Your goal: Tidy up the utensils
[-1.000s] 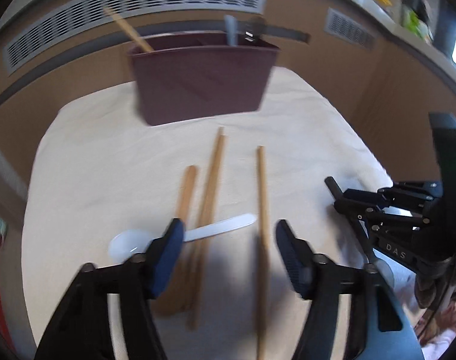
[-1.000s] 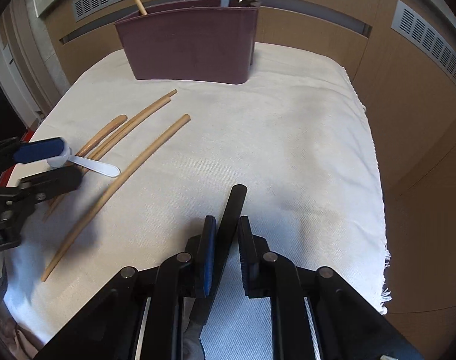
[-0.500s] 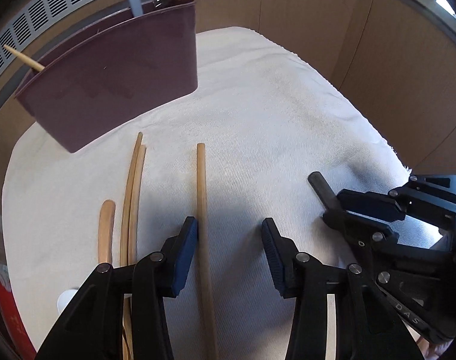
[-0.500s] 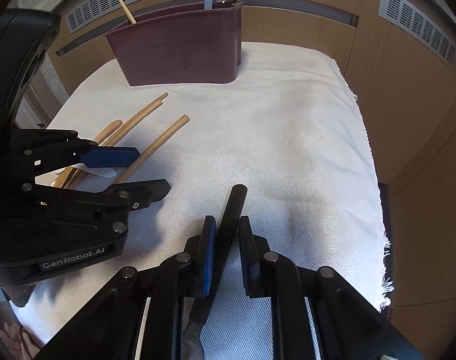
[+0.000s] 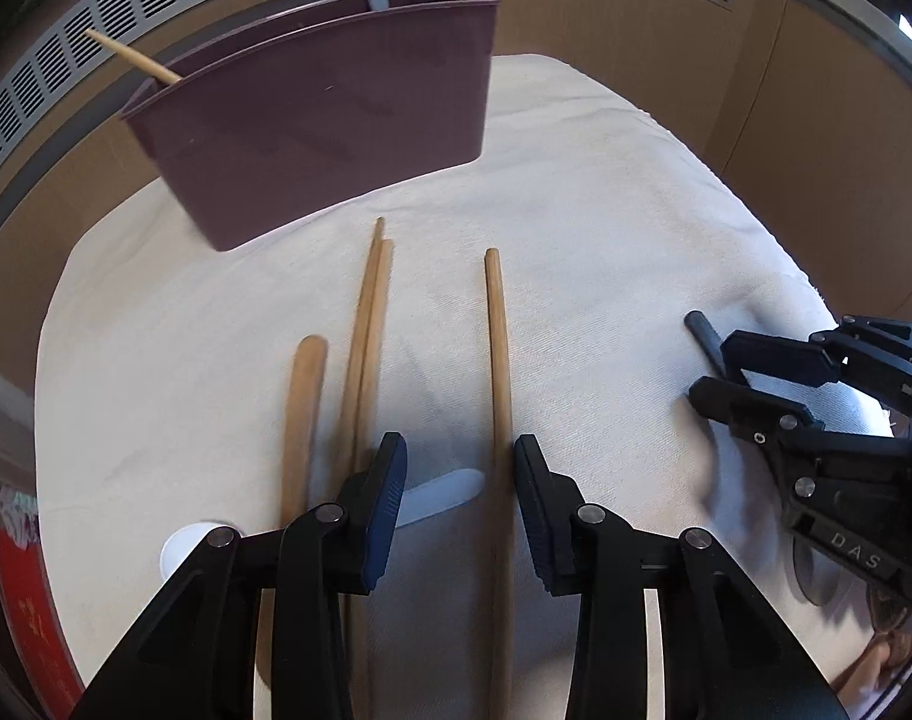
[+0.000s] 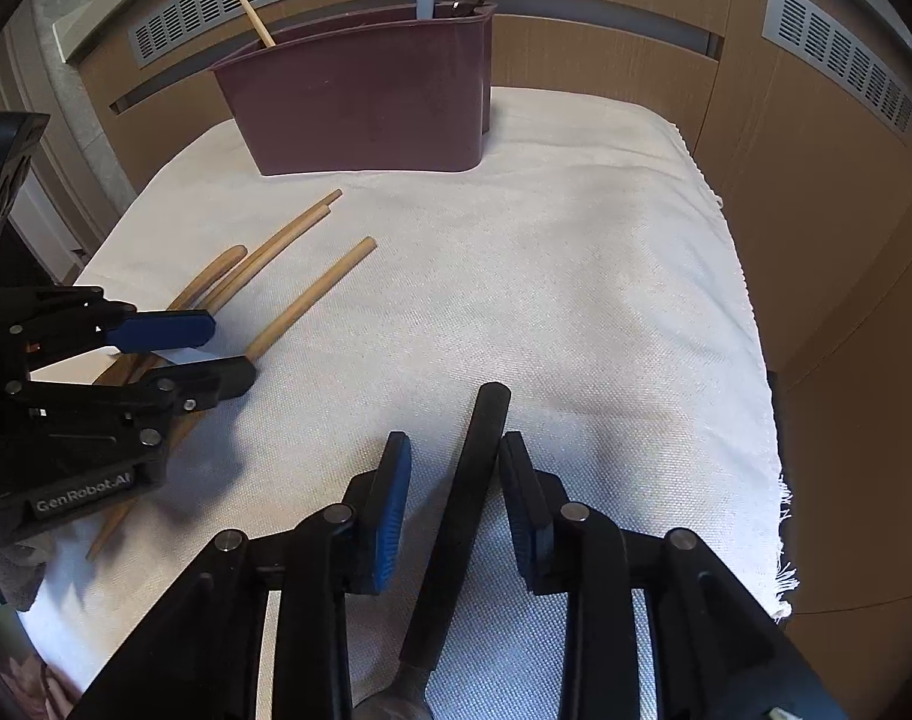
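Right gripper [image 6: 456, 501] jaws just opened off black handle [image 6: 477, 468]; left gripper [image 5: 459, 507] narrowing, straddling chopstick [image 5: 497, 360], ungripped.

Chopsticks [image 5: 497, 372] on cloth [image 5: 606, 228] before holder [image 5: 324, 132]

Four wooden sticks [image 5: 497, 360], one white spoon [image 5: 438, 495], one black-handled utensil [image 6: 474, 480], one maroon caddy [image 5: 324, 138].
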